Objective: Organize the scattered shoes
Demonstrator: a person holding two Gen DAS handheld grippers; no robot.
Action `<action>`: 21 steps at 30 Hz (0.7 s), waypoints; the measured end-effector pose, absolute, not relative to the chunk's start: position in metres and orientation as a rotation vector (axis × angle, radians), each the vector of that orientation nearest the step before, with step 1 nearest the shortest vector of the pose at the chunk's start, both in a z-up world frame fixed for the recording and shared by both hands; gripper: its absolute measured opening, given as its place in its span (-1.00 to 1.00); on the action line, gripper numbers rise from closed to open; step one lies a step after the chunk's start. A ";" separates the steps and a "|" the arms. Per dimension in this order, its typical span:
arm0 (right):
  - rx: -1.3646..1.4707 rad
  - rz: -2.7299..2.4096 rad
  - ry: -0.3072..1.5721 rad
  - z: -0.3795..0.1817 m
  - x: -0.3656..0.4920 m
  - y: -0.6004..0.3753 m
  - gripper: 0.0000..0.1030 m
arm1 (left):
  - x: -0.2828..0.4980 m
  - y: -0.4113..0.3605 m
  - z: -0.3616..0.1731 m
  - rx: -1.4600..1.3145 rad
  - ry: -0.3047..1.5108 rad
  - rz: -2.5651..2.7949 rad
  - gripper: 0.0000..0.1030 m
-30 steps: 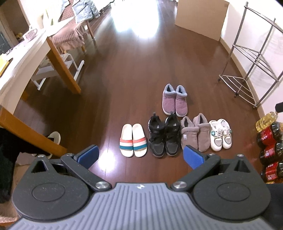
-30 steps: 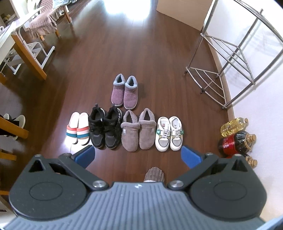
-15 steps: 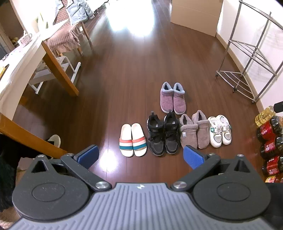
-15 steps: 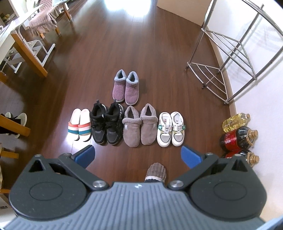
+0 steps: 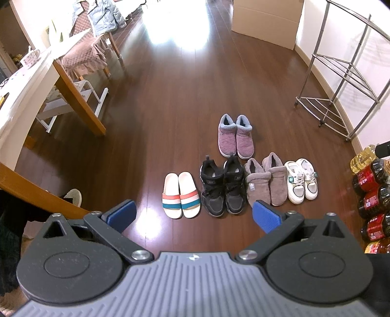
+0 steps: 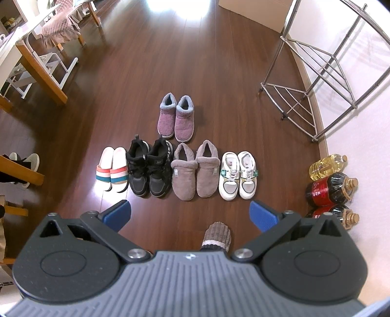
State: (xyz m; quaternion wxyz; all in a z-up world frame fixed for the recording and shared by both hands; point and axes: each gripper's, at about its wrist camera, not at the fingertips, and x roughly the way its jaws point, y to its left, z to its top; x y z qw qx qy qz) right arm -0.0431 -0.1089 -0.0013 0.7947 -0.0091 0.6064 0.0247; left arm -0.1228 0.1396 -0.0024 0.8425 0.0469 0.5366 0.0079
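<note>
- Writing is scarce: the black sneakers (image 6: 149,168) carry small light marks on their tongues, possibly numerals, too small to read for sure; the white sneakers (image 6: 237,174) show green tags at their sides, and the red-labelled bottles (image 6: 329,187) by the wall have print that cannot be made out.
- Four pairs stand in one row on the wooden floor (image 6: 195,61), each touching or just beside the next: striped slides (image 6: 112,170), black sneakers, grey fleece slippers (image 6: 193,170), white sneakers.
- Purple slippers (image 6: 176,119) sit as a pair behind the row, just past the black sneakers and grey slippers.
- Left hand-held gripper (image 5: 193,214) hangs above the floor near the row, released, its blue pads wide apart with nothing between them.
- Right hand-held gripper (image 6: 190,214) is likewise spread and empty; a ribbed-slippered foot (image 6: 217,236) shows between its fingers.
- Metal rack (image 6: 314,73) stands at the wall beyond the white sneakers; a yellow oil bottle (image 6: 326,165) is beside the red-labelled ones.
- Wooden surface (image 5: 31,80) with a padded chair (image 5: 85,61) is at the far left; a cardboard box (image 5: 265,22) stands at the floor's far end.
</note>
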 end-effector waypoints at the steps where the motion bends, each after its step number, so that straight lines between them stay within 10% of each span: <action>1: -0.019 0.052 1.304 -0.002 -0.043 -0.109 0.99 | -0.123 0.139 -0.003 0.100 1.134 0.015 0.99; 21: 0.000 0.026 1.303 -0.009 -0.049 -0.116 0.99 | -0.127 0.138 -0.012 0.104 1.144 0.003 0.99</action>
